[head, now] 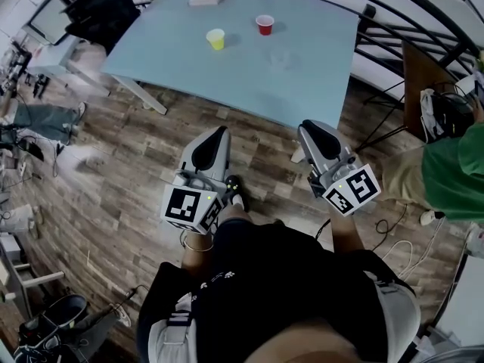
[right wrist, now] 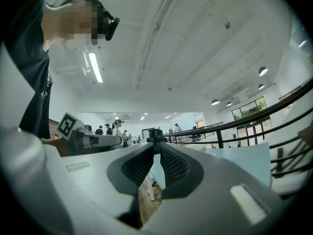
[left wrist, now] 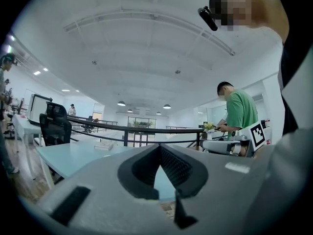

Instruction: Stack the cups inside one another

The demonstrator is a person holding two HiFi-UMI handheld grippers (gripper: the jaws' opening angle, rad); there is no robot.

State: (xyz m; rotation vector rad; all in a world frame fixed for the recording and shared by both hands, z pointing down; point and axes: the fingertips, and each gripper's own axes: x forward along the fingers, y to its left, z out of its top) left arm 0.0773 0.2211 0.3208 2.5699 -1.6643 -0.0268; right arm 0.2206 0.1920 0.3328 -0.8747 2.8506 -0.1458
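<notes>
Presently your grippers hold nothing, jaws together.
Your left gripper (head: 218,132) and right gripper (head: 308,125) sit mid-frame; yellow plastic cup (head: 216,38) and red plastic cup (head: 265,25) stand apart on pale blue tabletop (head: 302,85), upper centre.

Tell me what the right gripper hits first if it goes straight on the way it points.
Probably the near edge of the light blue table, just ahead of the right gripper; nothing stands between them. Depth is unclear.

One yellow cup (head: 216,39) and one red cup (head: 265,25) are standing on one table (head: 302,89); two tools, left tool (head: 220,131) and right tool (head: 307,126), are hovering.
</notes>
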